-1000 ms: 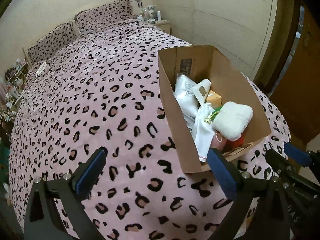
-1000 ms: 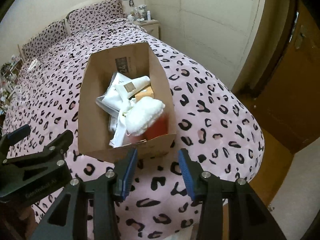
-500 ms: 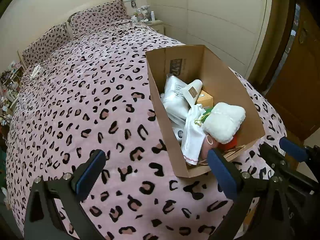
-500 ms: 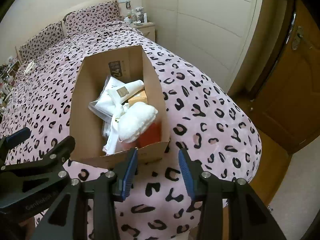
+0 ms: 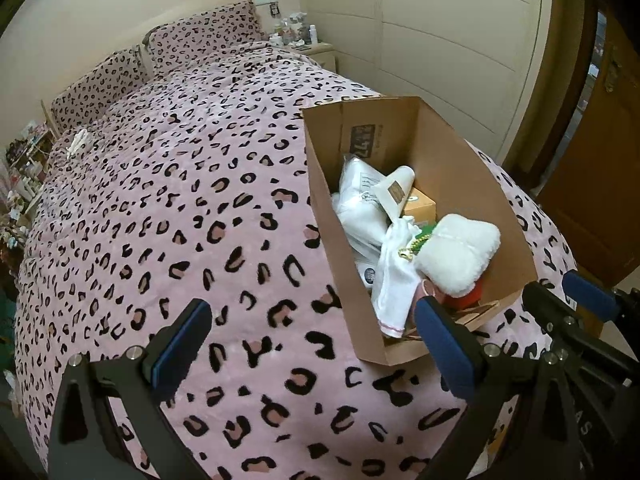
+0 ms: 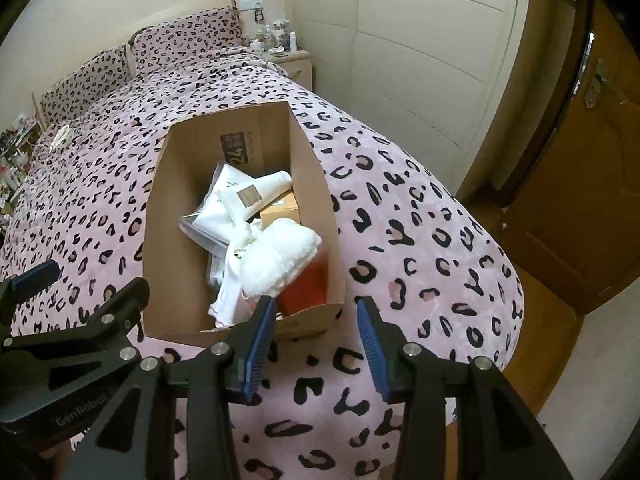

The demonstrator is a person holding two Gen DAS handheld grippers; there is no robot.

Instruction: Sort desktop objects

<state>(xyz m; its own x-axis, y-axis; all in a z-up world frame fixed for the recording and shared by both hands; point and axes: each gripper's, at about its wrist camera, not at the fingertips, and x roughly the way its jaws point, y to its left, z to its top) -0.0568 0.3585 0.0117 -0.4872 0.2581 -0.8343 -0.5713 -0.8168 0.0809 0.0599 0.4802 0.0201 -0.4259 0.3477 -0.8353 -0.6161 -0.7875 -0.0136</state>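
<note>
Both grippers are hovering empty over the bed (image 5: pixel 160 220). The left gripper (image 5: pixel 312 340) is standing wide apart, holding and touching nothing; the right gripper (image 6: pixel 316 344) is gaping about halfway, nothing between its blue pads. A pink leopard-print blanket is covering the bed, with pillows (image 6: pixel 184 36), a nightstand (image 6: pixel 292 60) and a wooden door (image 6: pixel 580 184) beyond. The cardboard box (image 6: pixel 160 216) is sitting just ahead of the right gripper, holding a white fluffy item (image 6: pixel 280 256), a tube (image 6: pixel 256 192) and white pouches (image 5: pixel 360 208).
</note>
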